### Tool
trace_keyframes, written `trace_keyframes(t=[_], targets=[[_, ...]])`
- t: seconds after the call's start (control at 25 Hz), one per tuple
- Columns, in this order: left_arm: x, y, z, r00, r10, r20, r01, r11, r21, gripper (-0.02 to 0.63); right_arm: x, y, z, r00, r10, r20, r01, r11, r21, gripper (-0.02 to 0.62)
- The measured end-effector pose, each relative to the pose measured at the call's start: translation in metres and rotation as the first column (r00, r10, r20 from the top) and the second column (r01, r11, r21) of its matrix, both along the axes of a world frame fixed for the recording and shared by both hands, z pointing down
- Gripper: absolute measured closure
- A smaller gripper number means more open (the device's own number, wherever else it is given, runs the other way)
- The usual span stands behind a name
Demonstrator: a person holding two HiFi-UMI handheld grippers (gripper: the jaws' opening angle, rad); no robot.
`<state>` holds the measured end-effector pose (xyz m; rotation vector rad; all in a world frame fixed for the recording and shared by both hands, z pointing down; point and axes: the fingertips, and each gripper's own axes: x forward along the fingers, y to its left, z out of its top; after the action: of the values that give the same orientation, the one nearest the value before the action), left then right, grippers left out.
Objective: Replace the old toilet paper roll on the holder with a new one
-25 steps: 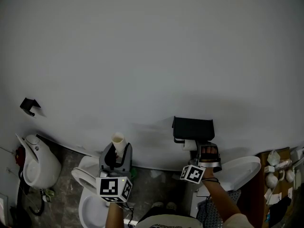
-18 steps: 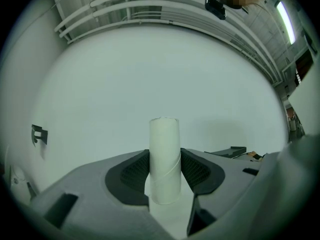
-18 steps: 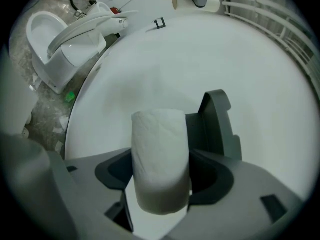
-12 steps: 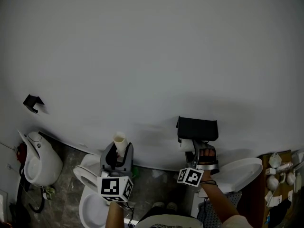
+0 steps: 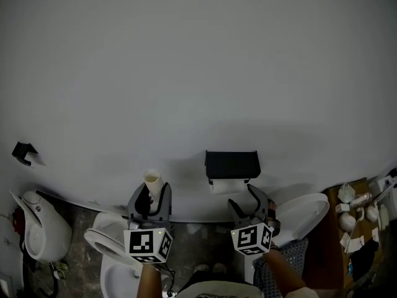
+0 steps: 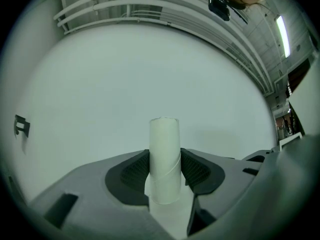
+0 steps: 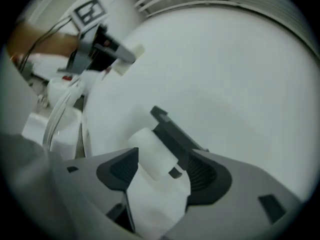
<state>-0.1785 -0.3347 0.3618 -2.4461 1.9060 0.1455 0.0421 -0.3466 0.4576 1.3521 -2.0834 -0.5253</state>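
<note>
**Now: cardboard tube in the left gripper, white roll sitting on the holder**

Presently the left gripper (image 5: 151, 195) is holding a short, pale cardboard toilet-paper tube (image 6: 164, 154) upright. Its fingers (image 6: 131, 170) are pressing on the tube's two sides at a middling spread. The tube's open top is standing clear above the fingertips, against the plain white wall (image 5: 198, 73). In the head view this gripper is hanging to the left of the holder and well apart from it, over a white toilet bowl (image 5: 102, 239) on the grey floor.

The black, box-shaped paper holder (image 5: 231, 164) is sitting low on the wall, near the wall's bottom edge. A full white toilet paper roll (image 5: 227, 185) is lying crosswise directly under its black cover, touching it.

The right gripper (image 5: 249, 202) is hovering just below and in front of that roll, pointing at it, with its marker cube toward the person. Its fingers are standing wide and are closing at this moment. In the right gripper view, the roll and a loose white sheet hanging from it are showing in the gap between the fingers. The dark pads are not pressing on either one. That view is tilted and somewhat blurred.

To the right of the right gripper, a white oval toilet lid (image 5: 304, 211) is showing. A small black hook (image 5: 23, 152) is sitting on the wall close to its left edge, far from both grippers.
</note>
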Motion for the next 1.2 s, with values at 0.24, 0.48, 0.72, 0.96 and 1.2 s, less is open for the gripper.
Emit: trace_keyframes(t=[0.24, 0.48, 0.72, 0.96, 1.2], targets=[[0.034, -0.013, -0.011, 0.999, 0.051, -0.008, -0.051, 0.999, 0.016, 0.414, 0.045, 0.005, -0.058, 0.900, 0.097, 0.425, -0.116, 0.993, 0.019, 0.399], [0.058, -0.019, -0.015, 0.997, 0.079, -0.014, -0.079, 0.997, 0.014, 0.414, 0.088, 0.006, -0.081, 0.806, 0.148, 0.573, -0.207, 0.977, 0.039, 0.448], [0.065, -0.020, -0.016, 0.997, 0.069, -0.025, -0.069, 0.998, 0.009, 0.414, 0.114, 0.005, -0.092, 0.736, 0.180, 0.652, -0.276, 0.960, 0.047, 0.574], [0.064, -0.017, -0.019, 0.998, 0.056, -0.026, -0.056, 0.998, 0.012, 0.414, 0.118, 0.007, -0.092, 0.712, 0.186, 0.678, -0.287, 0.957, 0.039, 0.604], [0.067, -0.020, -0.021, 0.998, 0.059, -0.025, -0.059, 0.998, 0.016, 0.414, 0.114, 0.005, -0.093, 0.705, 0.181, 0.686, -0.279, 0.960, 0.034, 0.604]])
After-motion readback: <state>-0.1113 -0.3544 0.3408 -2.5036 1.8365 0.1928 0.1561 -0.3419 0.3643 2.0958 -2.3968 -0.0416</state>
